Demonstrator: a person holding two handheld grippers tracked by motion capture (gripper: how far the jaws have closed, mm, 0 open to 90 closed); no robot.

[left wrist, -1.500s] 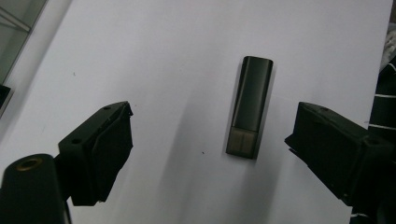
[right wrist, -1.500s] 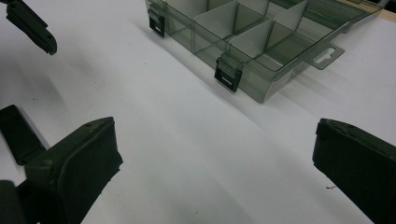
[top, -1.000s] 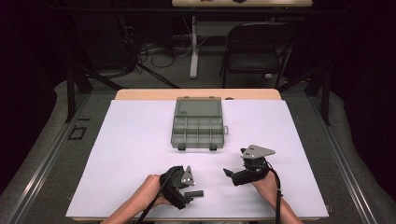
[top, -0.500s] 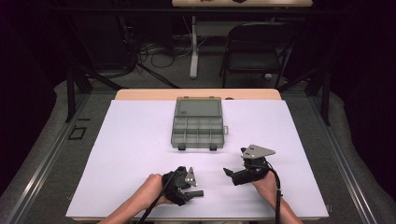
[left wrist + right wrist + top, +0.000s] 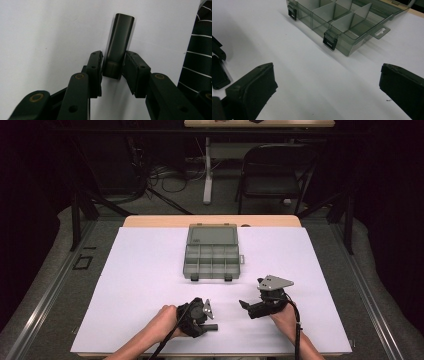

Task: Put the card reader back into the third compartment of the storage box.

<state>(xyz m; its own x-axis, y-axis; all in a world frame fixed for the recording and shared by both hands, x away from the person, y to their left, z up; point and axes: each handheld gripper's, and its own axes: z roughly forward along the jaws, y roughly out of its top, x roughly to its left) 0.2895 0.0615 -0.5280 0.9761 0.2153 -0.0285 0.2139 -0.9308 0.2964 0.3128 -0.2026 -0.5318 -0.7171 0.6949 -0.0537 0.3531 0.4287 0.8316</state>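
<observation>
We have just been closing the left tool [image 5: 113,67] around a small dark flat bar [image 5: 117,45] that lies on the white worktop [image 5: 140,270], well on our side of the open compartment box [image 5: 212,255] and a little to its left. A second ago the jaws stood wide with the bar loose between them; now the pads flank its near end, one touching or nearly so, and we cannot tell whether both press yet. The bar rests flat and points away from the tool. We judge the pick-up nearly secured, so a lift toward the box could follow once the grip is firm. The right tool [image 5: 252,307] hangs wide and empty, near the box's front right latch [image 5: 329,41], holding nothing.
</observation>
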